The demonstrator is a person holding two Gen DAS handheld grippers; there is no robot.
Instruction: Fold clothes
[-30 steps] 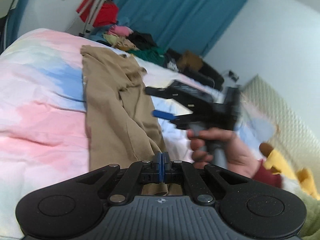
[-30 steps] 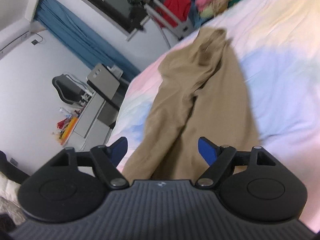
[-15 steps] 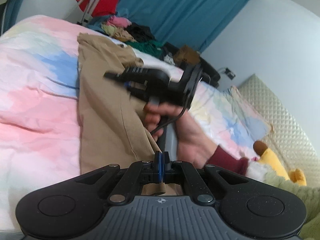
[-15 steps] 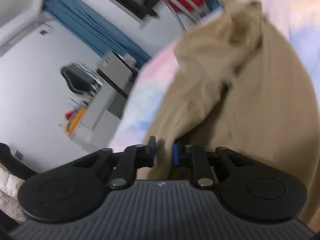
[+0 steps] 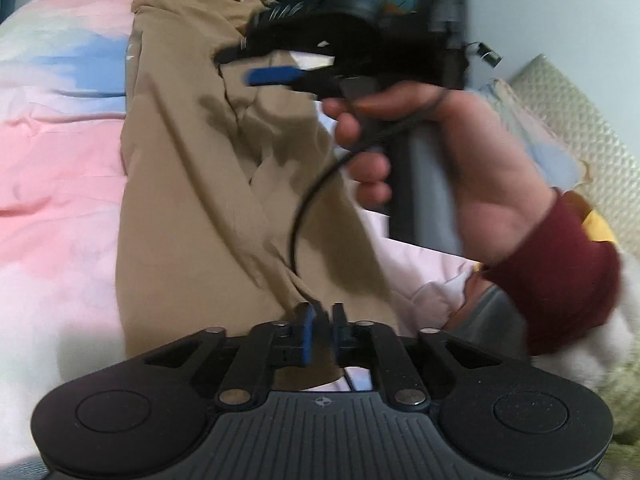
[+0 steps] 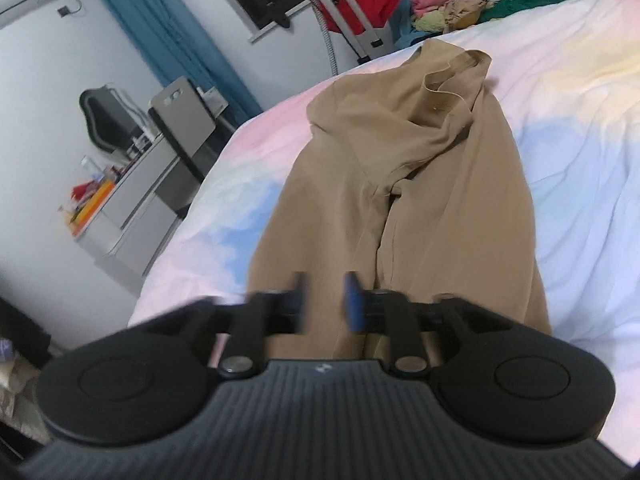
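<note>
Tan trousers (image 5: 192, 184) lie lengthwise on the pastel bedspread (image 5: 60, 152), waist end far away (image 6: 440, 92). My left gripper (image 5: 321, 326) sits low over the near hem. Its jaws are opening, with a narrow gap and trouser cloth showing between the pads without being pinched. A hand in a dark red cuff (image 5: 552, 276) holds my right gripper (image 5: 240, 66) above the middle of the trousers. In the right wrist view the right gripper (image 6: 325, 304) is blurred, its jaws opening over the trouser legs (image 6: 400, 220) and gripping nothing.
A heap of mixed clothes (image 6: 480, 4) lies at the far end of the bed beside a metal stand (image 6: 352, 16). A grey desk with clutter (image 6: 132, 200) stands left of the bed. A yellow soft toy (image 5: 596, 224) and a quilted headboard (image 5: 580, 112) are on the right.
The left gripper, shut on the trouser hem before, has dropped toward the bed and its jaws have parted. The right gripper shut half a second ago and has opened again, now nearer.
</note>
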